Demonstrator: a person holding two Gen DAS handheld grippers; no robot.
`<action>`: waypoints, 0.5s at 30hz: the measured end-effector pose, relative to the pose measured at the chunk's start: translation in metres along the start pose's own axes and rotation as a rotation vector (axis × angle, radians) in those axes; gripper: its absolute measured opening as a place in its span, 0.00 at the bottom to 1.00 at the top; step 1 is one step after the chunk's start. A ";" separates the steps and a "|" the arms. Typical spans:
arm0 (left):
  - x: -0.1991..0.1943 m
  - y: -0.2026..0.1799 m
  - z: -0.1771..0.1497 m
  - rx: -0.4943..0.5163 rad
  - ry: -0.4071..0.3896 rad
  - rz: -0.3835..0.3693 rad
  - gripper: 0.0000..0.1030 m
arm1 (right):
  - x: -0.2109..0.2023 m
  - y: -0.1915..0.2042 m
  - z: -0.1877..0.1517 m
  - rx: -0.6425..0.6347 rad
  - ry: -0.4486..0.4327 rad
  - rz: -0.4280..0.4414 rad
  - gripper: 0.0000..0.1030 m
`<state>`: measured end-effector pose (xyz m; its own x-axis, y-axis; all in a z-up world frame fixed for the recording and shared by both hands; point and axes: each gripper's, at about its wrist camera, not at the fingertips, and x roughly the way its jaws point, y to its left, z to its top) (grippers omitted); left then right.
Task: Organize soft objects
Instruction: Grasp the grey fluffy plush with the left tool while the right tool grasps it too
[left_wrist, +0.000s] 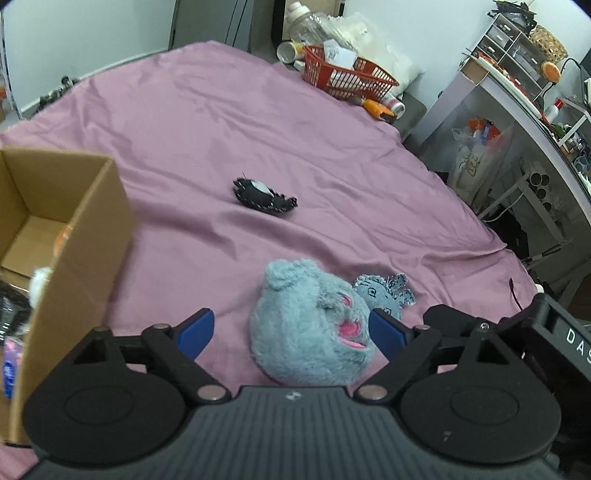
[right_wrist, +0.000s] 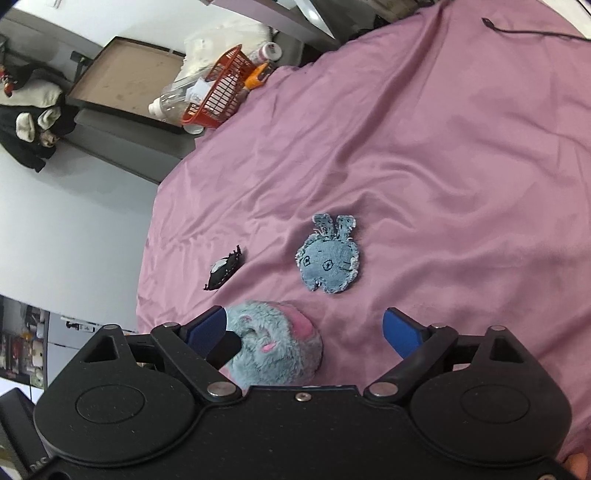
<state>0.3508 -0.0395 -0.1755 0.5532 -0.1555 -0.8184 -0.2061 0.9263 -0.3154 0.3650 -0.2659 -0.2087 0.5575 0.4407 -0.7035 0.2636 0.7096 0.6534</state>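
A fluffy grey-blue plush (left_wrist: 306, 325) with a pink mouth lies on the pink bedsheet (left_wrist: 221, 129). My left gripper (left_wrist: 291, 330) is open around it; the right blue pad sits at the fur, the left pad stands apart. A flat denim bunny (left_wrist: 384, 293) lies just behind the plush. Farther back lies a small black soft toy (left_wrist: 264, 197). An open cardboard box (left_wrist: 74, 236) stands at the left. In the right wrist view my right gripper (right_wrist: 304, 326) is open, with the plush (right_wrist: 273, 343) by its left finger, the denim bunny (right_wrist: 328, 258) ahead and the black toy (right_wrist: 223, 271) to the left.
A red basket (left_wrist: 347, 74) with bottles and clutter sits at the bed's far corner. A desk with shelves (left_wrist: 517, 92) and bags stands beyond the bed's right edge. A black cable (right_wrist: 535, 31) lies on the sheet. The box holds a few items.
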 end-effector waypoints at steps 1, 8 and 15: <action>0.004 0.000 0.000 -0.007 0.009 -0.001 0.83 | 0.002 0.000 0.000 0.000 0.003 0.000 0.89; 0.029 0.007 -0.004 -0.052 0.065 -0.030 0.47 | 0.014 0.002 -0.001 -0.013 0.038 0.013 0.80; 0.030 0.013 -0.002 -0.091 0.056 -0.063 0.32 | 0.027 0.005 -0.004 -0.013 0.095 0.052 0.62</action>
<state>0.3628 -0.0330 -0.2047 0.5220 -0.2333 -0.8204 -0.2464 0.8796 -0.4069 0.3784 -0.2487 -0.2256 0.4926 0.5274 -0.6922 0.2257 0.6908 0.6869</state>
